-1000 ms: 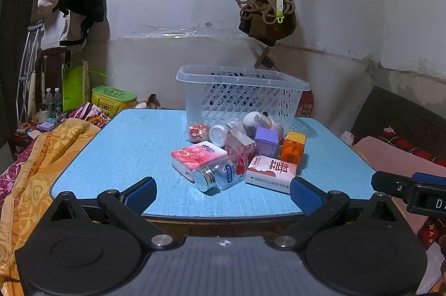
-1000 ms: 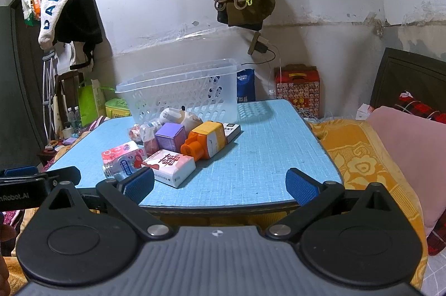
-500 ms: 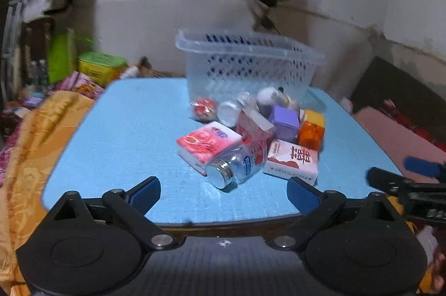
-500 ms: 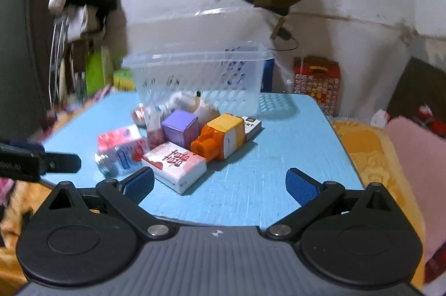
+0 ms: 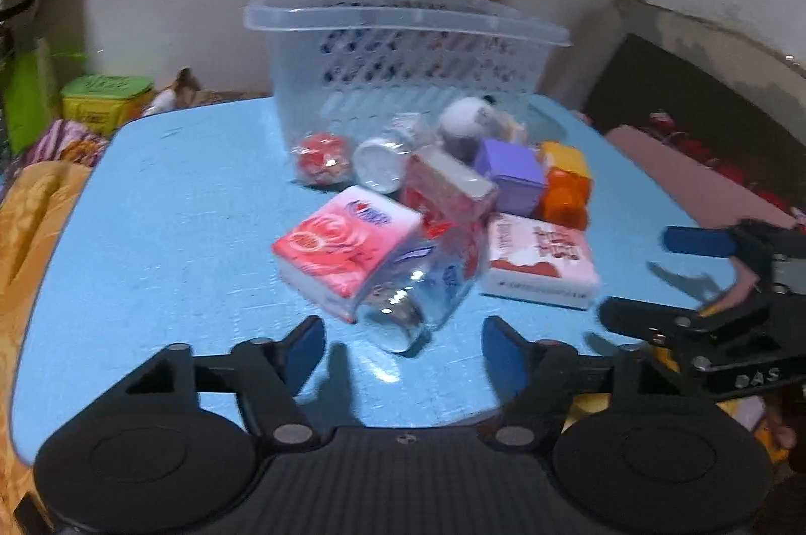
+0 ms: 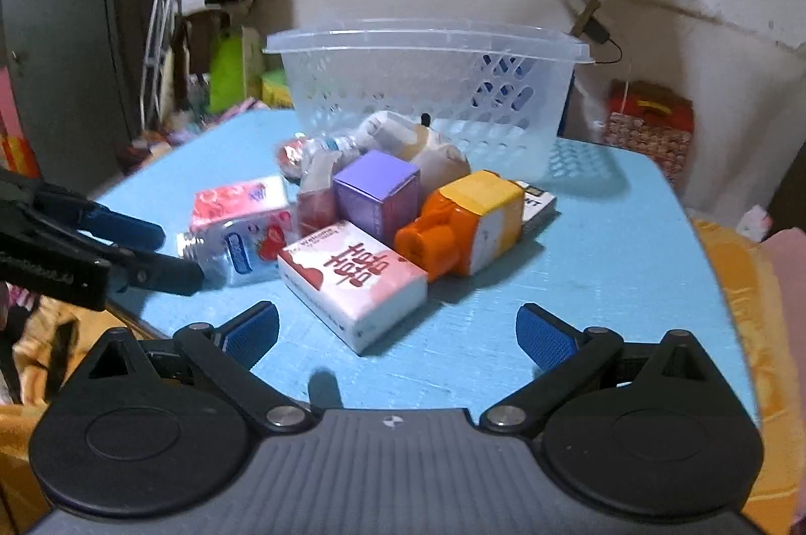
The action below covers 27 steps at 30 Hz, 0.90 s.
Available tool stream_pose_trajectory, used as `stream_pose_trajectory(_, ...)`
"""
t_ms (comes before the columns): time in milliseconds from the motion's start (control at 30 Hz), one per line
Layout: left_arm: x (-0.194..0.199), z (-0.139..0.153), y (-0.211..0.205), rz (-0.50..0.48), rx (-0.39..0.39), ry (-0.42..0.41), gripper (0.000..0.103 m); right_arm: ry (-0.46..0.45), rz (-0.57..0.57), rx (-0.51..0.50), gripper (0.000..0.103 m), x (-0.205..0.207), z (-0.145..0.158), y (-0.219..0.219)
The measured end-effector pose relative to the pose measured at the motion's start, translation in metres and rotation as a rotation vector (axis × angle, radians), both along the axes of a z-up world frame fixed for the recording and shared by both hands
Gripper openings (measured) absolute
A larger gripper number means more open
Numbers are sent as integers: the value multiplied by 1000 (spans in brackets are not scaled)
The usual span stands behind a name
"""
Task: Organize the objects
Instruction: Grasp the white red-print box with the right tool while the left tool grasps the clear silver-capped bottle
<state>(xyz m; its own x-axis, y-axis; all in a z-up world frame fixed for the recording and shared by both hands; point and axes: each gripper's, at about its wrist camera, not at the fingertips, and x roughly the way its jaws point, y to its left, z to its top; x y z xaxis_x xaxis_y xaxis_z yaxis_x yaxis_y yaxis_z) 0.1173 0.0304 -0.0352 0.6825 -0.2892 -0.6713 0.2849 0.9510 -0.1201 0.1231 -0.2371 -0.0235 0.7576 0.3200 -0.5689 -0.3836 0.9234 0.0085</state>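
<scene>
Two open tongs are held over the near edge of a blue desk (image 6: 629,263), facing a heap of small objects in front of an unfilled basket.

The left tongs (image 5: 403,346) and right tongs (image 6: 398,333) are both spread wide, with nothing gripped. The heap is seen mid-desk: a clear, smooth bottle (image 5: 418,288) lying on its side nearest the left tongs, a soft pink tissue pack (image 5: 347,245) leaning on it, a white-and-pink carton (image 6: 352,278) nearest the right tongs, a purple cube box (image 6: 377,195) and a blocky orange toy (image 6: 461,222). The perforated translucent plastic basket (image 6: 428,81) is set just behind. As a judgement, the round slick bottle could be rolled or squeezed out of a grip, and the leaning pack toppled, since the objects are stacked touching.
</scene>
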Motion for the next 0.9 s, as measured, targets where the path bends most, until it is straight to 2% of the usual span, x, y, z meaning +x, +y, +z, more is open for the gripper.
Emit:
stream_pose_trajectory(167,1,-7,1,-57,-9,-14,72,-35,-29,4,103,3,-23,-3)
stream_pose_trajectory(267,7,-20,3,-102,-21,-31,64,-108,-30,33,103,1,-28,-4)
stream_pose_trajectory(400,7,-33,11,-108,-47,-145,65,-190,-13,39,102,1,-35,0)
stream_pose_trajectory(500,7,-43,13,-86,-78,-217,73,-246,13,37,100,0,-43,7)
stream_pose_trajectory(600,0,-51,3,-95,-40,-289,81,-306,54,39,100,-5,-49,14)
stream_pose_trajectory(667,-8,-56,-4,-90,8,-338,80,-334,91,53,96,-9,-52,15)
stream_pose_trajectory(733,-11,-57,0,-100,-17,-344,78,-324,118,59,79,-11,-54,15)
stream_pose_trajectory(800,-15,-55,3,-106,-31,-347,71,-338,132,64,71,-17,-54,11)
stream_pose_trajectory(867,-19,-55,6,-115,-45,-352,66,-349,128,64,70,-19,-52,9)
stream_pose_trajectory(900,-19,-55,7,-116,-50,-352,65,-354,120,69,75,-19,-51,8)
